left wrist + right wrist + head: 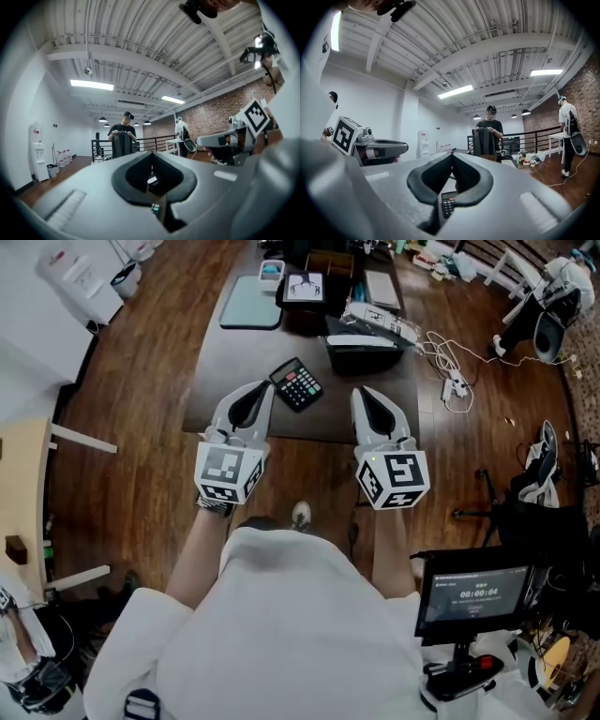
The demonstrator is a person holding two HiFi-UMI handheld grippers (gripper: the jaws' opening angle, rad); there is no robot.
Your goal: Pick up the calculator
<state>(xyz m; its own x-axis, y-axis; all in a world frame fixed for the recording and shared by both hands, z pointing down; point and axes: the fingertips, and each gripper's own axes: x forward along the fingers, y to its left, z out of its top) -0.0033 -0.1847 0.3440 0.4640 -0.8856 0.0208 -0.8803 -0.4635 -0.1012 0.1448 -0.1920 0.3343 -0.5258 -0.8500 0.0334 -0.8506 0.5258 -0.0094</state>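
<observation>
I read the desk point(225, 381) best from the head view. In both gripper views the grey gripper bodies fill the lower half and block nearly everything low down. The calculator point(296, 384) lies flat on the desk near its front edge, turned at an angle, keys up. The left hand-held gripper point(262, 388) sits just left of the calculator. The right hand-held gripper point(364, 393) is to its right, a little farther off. Neither touches it. Both are clenched on nothing: in each gripper view the dark pads meet at the tips, with only a bare hollow behind them.

In the right gripper view a narrow strip of the calculator point(447, 204) shows through the slot below the pads, and the rest is covered. In the left gripper view the same slot gives me only a tiny scrap with a green key, too small for me to say what it is.

Beyond the calculator stands a black box point(364, 352) with clutter on top that I can't sort out. Beyond and to the left lies a teal mat point(251, 302). Right of the calculator, off the desk, white cables point(448, 367) trail over the wood floor point(141, 381). Nearer me than the calculator, my white shirt point(281, 634) hides the floor, and a shoe point(301, 514) peeks out just past it. A small screen point(473, 596) stands nearer me and to the right, its digits too small to read.
</observation>
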